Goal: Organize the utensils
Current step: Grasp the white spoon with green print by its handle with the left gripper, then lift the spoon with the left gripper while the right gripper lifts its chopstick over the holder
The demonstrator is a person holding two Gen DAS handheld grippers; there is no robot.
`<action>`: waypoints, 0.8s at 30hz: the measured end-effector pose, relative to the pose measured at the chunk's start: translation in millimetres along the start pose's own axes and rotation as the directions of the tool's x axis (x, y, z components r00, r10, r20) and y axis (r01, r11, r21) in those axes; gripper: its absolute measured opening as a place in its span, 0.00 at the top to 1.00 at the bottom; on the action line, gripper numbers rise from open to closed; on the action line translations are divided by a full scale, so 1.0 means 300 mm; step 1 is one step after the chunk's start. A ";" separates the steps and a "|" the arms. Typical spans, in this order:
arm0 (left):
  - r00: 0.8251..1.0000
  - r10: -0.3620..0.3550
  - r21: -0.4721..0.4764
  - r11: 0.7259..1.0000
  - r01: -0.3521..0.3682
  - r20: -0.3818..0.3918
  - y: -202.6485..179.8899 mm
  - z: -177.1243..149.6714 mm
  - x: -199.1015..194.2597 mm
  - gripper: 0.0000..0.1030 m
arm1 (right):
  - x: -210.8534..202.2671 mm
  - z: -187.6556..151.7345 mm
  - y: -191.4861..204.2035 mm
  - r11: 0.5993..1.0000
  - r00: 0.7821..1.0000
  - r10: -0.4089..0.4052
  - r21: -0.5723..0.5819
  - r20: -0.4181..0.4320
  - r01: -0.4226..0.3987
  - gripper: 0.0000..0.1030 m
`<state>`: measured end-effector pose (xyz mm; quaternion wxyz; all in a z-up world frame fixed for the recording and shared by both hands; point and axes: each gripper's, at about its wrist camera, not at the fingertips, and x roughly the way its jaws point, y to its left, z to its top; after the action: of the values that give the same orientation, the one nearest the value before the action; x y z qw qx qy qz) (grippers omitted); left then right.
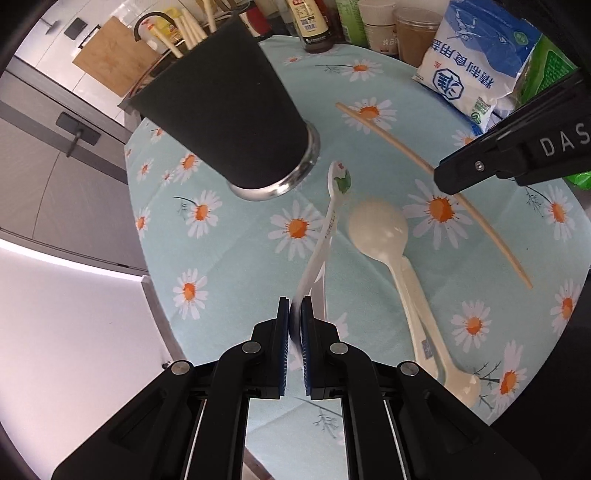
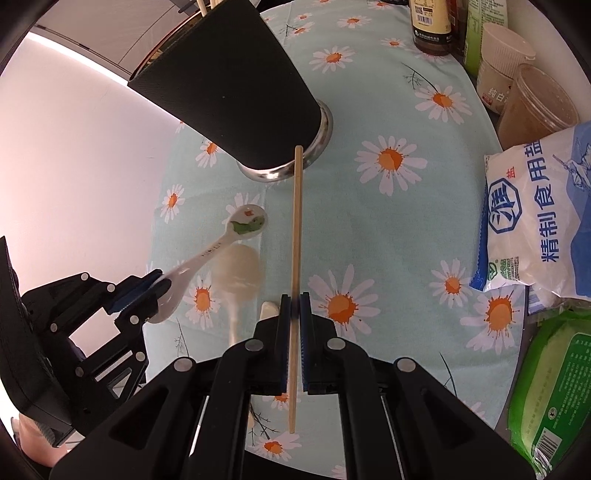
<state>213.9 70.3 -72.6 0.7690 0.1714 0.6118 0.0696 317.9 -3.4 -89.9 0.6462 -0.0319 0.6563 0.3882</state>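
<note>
- Daisy-print cloth (image 1: 236, 258) covers my whole work surface, with a salt bag (image 2: 535, 221), jars and a sauce bottle (image 1: 314, 22) crowded along the far edge.
- My left gripper (image 1: 295, 314) is clamped tight on the handle of the painted ceramic spoon (image 1: 332, 206); in the right wrist view the spoon hangs clear of the cloth, bowl end forward, tipped toward the holder.
- My right gripper (image 2: 294, 306) is pinched shut on a single chopstick (image 2: 296, 258), gripped partway along so both ends stick out; its far tip points at the foot of the black utensil holder (image 2: 236, 85).
- That holder stands upright on its steel base at the back left, just beyond both tools. Pale chopsticks already poke out of its top, so I judge that's where everything goes.
- Left on the cloth: a cream plastic ladle-spoon (image 1: 380, 229), lying flat with its bowl toward the holder. I can't tell whether a second one sits under it.
- Gripping by the handle keeps the spoon's bowl free, though it would enter bowl first.
- Next I'd need height: both items are below the holder's rim, and the chopstick could knock its side.
</note>
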 end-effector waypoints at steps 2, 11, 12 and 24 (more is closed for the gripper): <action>1.000 0.022 0.012 1.000 -0.022 0.000 -0.016 0.006 0.005 0.95 | -0.005 -0.006 -0.007 1.000 1.000 0.004 -0.001 0.001 -0.004 0.95; 1.000 -0.027 -0.071 0.997 0.028 0.015 -0.003 0.012 -0.010 0.95 | -0.044 -0.016 -0.037 1.000 1.000 0.026 -0.005 0.009 -0.026 0.94; 0.999 -0.040 -0.094 0.995 0.042 0.022 0.007 0.009 -0.017 0.95 | -0.048 -0.015 -0.037 0.999 0.999 0.032 -0.008 0.010 -0.032 0.94; 0.949 -0.180 -0.439 0.853 0.281 0.260 0.119 -0.138 -0.132 0.95 | -0.116 -0.012 0.046 0.978 0.985 0.167 -0.133 0.041 -0.161 0.94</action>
<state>168.0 98.4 -32.0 0.8502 -0.0888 0.5084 0.1043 313.2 -11.8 -53.4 0.6253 -0.0093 0.6134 0.4824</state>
